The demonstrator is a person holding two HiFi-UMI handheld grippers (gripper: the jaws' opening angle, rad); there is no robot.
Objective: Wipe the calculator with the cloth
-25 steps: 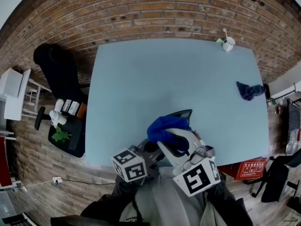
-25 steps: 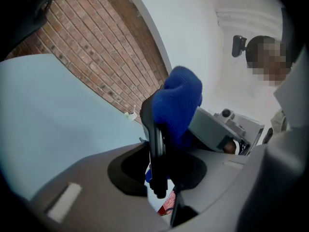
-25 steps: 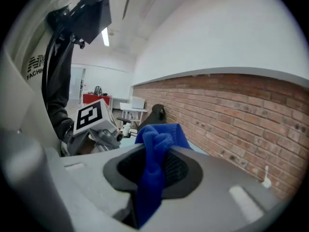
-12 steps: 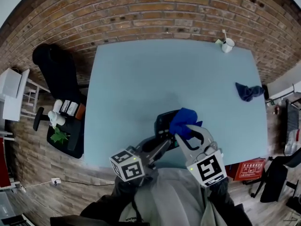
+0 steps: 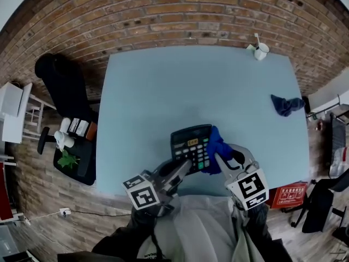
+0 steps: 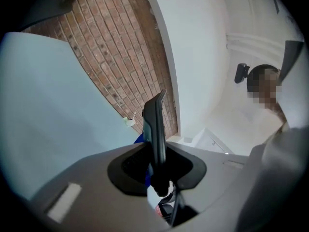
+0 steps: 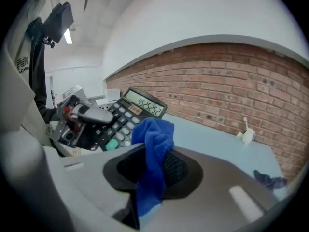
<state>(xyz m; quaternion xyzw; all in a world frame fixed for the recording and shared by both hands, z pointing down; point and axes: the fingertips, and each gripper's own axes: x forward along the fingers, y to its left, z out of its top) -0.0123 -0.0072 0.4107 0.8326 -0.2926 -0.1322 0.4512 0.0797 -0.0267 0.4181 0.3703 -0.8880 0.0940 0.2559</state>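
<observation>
A black calculator (image 5: pixel 190 146) is held tilted above the table's near edge, keypad and display facing up. My left gripper (image 5: pixel 181 171) is shut on its lower left corner; in the left gripper view the calculator (image 6: pixel 155 124) stands edge-on between the jaws of that gripper (image 6: pixel 159 178). A bright blue cloth (image 5: pixel 216 148) lies against the calculator's right edge, bunched in my right gripper (image 5: pixel 219 160). In the right gripper view the cloth (image 7: pixel 153 149) hangs from the shut jaws of that gripper (image 7: pixel 152 175), with the calculator (image 7: pixel 126 116) just beyond and left of it.
The pale blue table (image 5: pixel 196 91) carries a white cup (image 5: pixel 261 51) at its far right corner and a second, dark blue cloth (image 5: pixel 286 104) near its right edge. A black chair (image 5: pixel 60 78) stands left of the table, a red box (image 5: pixel 289 195) on the floor at right.
The right gripper carried the cloth from over the calculator to its right side and lower. The calculator has tipped, so its keypad now shows to the head view.
</observation>
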